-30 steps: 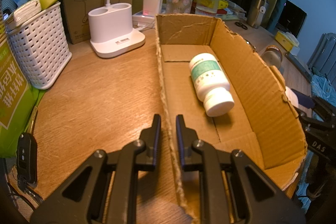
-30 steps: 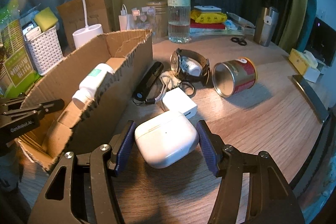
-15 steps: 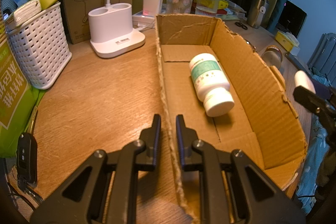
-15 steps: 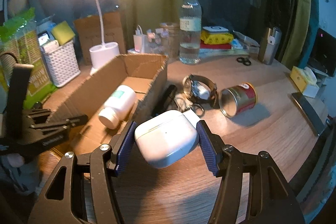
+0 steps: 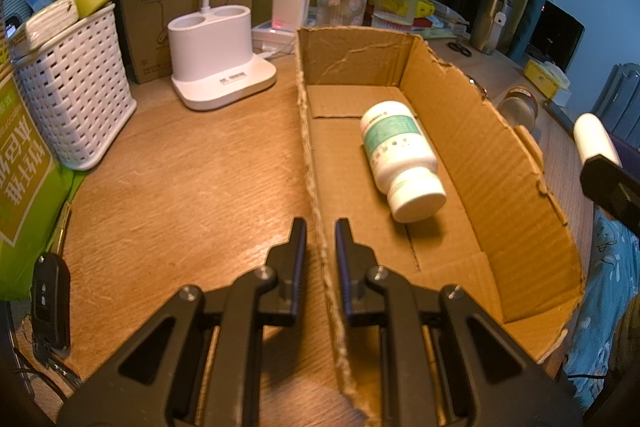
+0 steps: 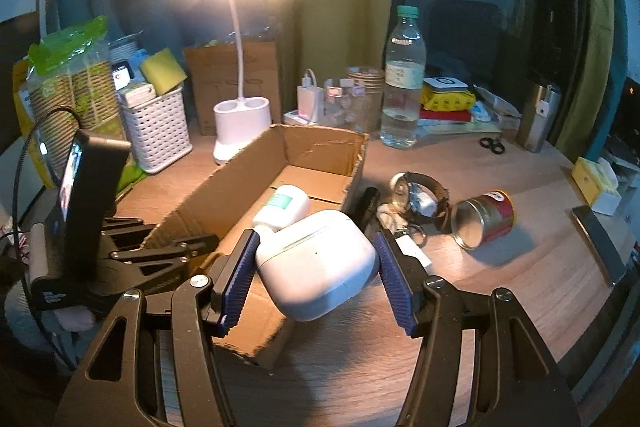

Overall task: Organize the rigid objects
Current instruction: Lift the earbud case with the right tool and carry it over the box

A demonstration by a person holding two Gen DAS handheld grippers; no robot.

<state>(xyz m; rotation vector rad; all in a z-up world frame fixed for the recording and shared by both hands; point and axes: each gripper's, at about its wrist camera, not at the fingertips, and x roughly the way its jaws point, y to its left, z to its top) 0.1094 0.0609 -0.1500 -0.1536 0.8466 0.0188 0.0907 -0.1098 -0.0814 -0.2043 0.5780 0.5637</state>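
Right wrist view: the right gripper (image 6: 316, 267) carries a white earbud case (image 6: 316, 263) clamped between its two blue ribbed pads, lifted clear of the table (image 6: 500, 287) and hanging over the near right corner of the cardboard box (image 6: 320, 147); the jaws stand fairly wide because the case fills the gap, both pads pressing its sides. The step in hand is judged to be the carry of the case towards the box; a white pill bottle (image 6: 282, 211) lies on its side on the box floor, so one item is already stowed. Beyond the box's right wall, on the table, wait a wristwatch (image 6: 420, 193), a red tin (image 6: 482, 219) lying on its side, and a dark oblong object (image 6: 368, 205) whose nature cannot be told.

Left wrist view: the left gripper (image 5: 320, 239) has its jaws drawn almost together astride the torn near-left wall of the cardboard box (image 5: 480, 155), seemingly pinching the wall to steady it; whether the pads actually press the card cannot be told for certain. The pill bottle (image 5: 400, 159) lies cap towards the camera, nearer the right wall; bare floor shows in front of it and to its left.

Next move, as a judgement: bring the case further in over the bare floor, short of the bottle, lower it past the ragged rim, then part the jaws; the steadying hold on the wall should remain until release.
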